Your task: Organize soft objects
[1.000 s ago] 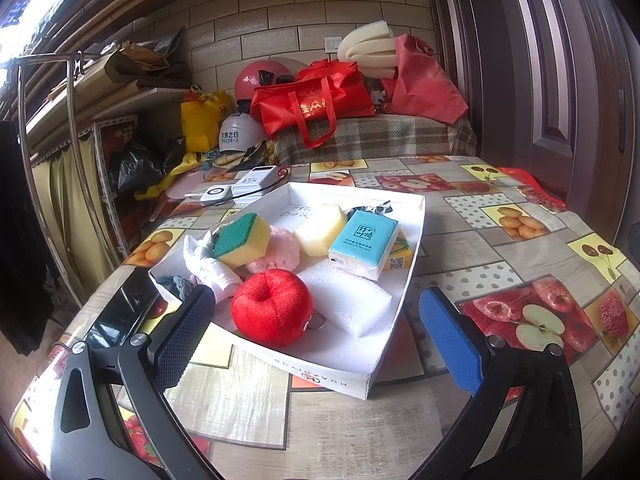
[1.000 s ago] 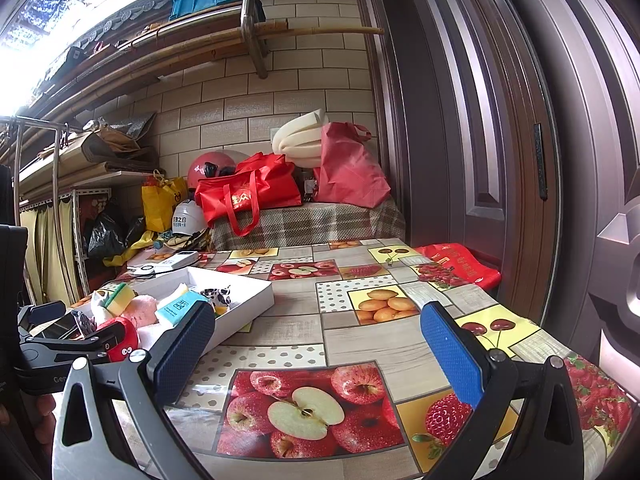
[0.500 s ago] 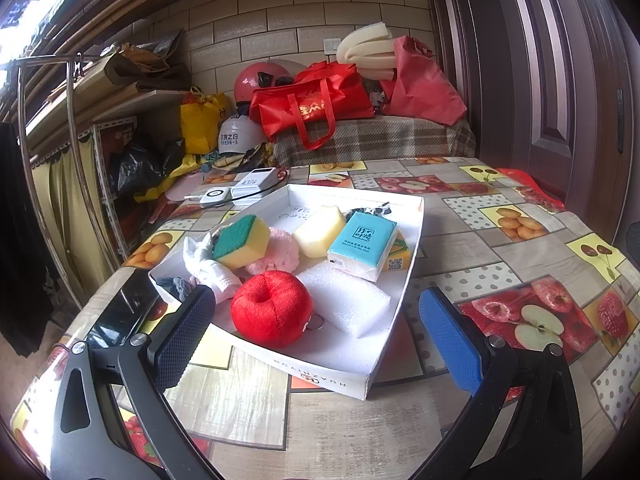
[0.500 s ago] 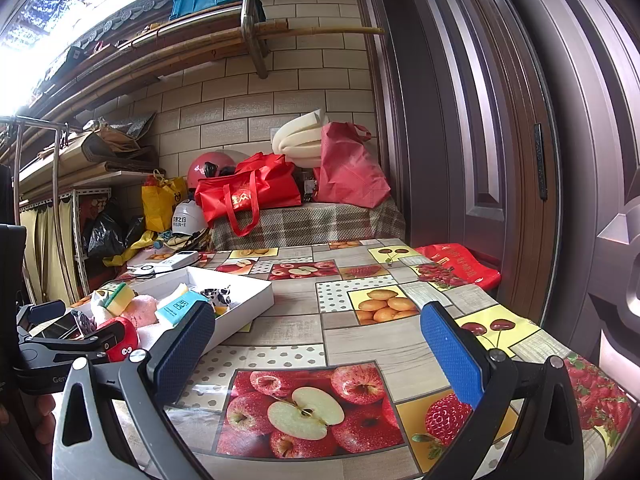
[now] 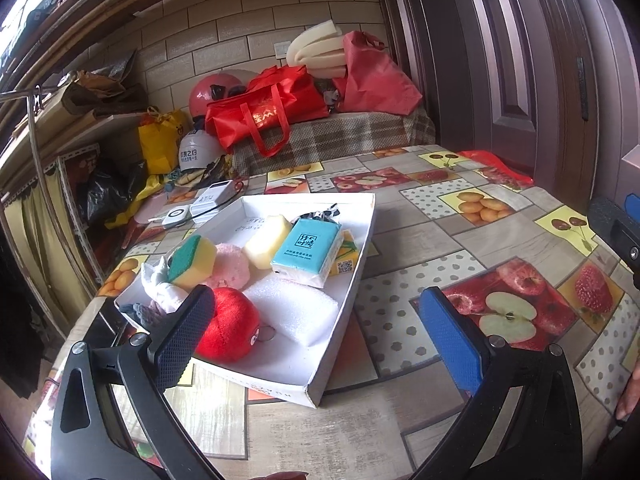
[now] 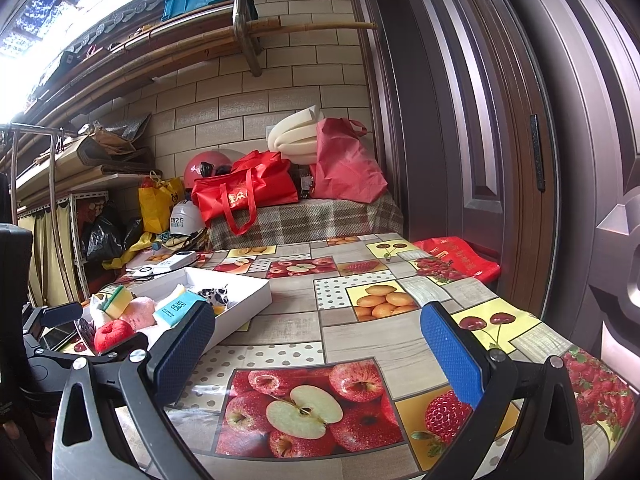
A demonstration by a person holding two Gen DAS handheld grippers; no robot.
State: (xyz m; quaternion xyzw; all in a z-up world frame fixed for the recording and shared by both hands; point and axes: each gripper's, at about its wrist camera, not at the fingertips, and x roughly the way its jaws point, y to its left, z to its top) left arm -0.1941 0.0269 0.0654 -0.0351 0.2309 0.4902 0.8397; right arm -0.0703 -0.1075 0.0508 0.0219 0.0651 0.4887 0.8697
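Observation:
A shallow white box (image 5: 360, 240) (image 6: 248, 304) lies on the fruit-print table. Inside it are a red plush apple (image 5: 232, 330), a white foam block (image 5: 292, 308), a blue tissue pack (image 5: 306, 250), a yellow sponge (image 5: 266, 242), a green-topped sponge (image 5: 192, 260), a pink puff (image 5: 230, 268) and a white cloth (image 5: 160, 290). My left gripper (image 5: 316, 332) hangs open just in front of the box's near corner, its left pad beside the apple. My right gripper (image 6: 316, 348) is open over the bare table to the right of the box, holding nothing.
A remote and a white charger (image 5: 212, 196) lie behind the box. A dark tablet (image 5: 104, 320) lies to its left at the table edge. Red bags (image 6: 244, 194) sit on a plaid-covered bench at the back. A brown door (image 6: 500, 120) closes the right side.
My left gripper has shifted left and a little forward, so its left pad now stands in front of the apple. The right gripper has barely moved.

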